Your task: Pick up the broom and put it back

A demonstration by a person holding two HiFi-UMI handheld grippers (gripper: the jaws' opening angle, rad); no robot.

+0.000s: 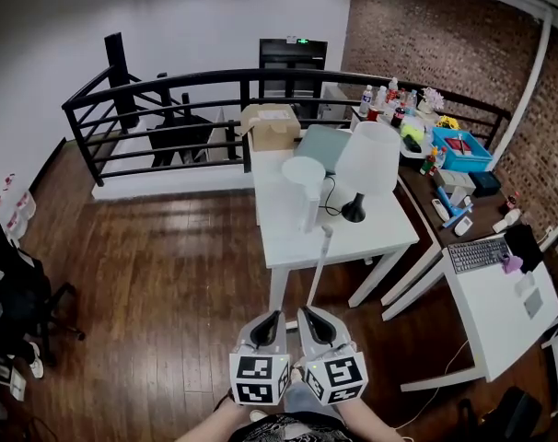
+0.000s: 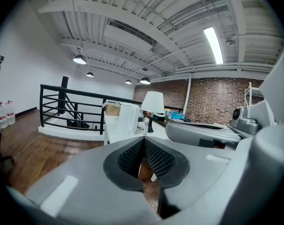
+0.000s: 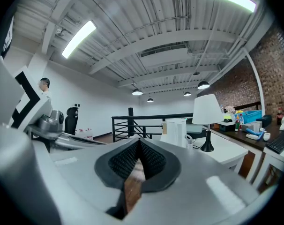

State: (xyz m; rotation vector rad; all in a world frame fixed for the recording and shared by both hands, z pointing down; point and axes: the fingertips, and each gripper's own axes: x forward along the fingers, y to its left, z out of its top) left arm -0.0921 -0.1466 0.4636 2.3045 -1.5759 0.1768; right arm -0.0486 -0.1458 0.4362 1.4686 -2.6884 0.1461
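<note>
The two claws sit low and side by side, marker cubes nearest the person, tips pointing toward a white table (image 1: 293, 242). The left claw (image 1: 272, 320) has its jaws closed. The ribbed pads meet at the tips with nothing gripped, and only floorboards and a scrap of white show through the slit beneath them. The right claw (image 1: 312, 319) is closed too and holds nothing, with bare floor showing behind its pads.

Of the broom (image 1: 319, 263) only a thin pale handle can be seen. It rises from just ahead of the two claw tips, between them, and slants away to the table's near edge. Its lower end and head are hidden behind the claws, so I cannot tell whether it touches either one. Neither gripper view shows it between the pads.

Straight ahead of the claws, the table carries a white-shaded lamp (image 1: 369, 159) on a black foot and a white jug (image 1: 304, 187) just beside it. A cardboard box (image 1: 272, 125) sits at the far end. A second table to the right of the claws carries a keyboard (image 1: 479, 254). Dark wooden floor (image 1: 150, 274) spreads beneath the claws and off to their left. A black railing (image 1: 168, 109) runs beyond the table, and a brick wall (image 1: 426, 44) closes the far right.
</note>
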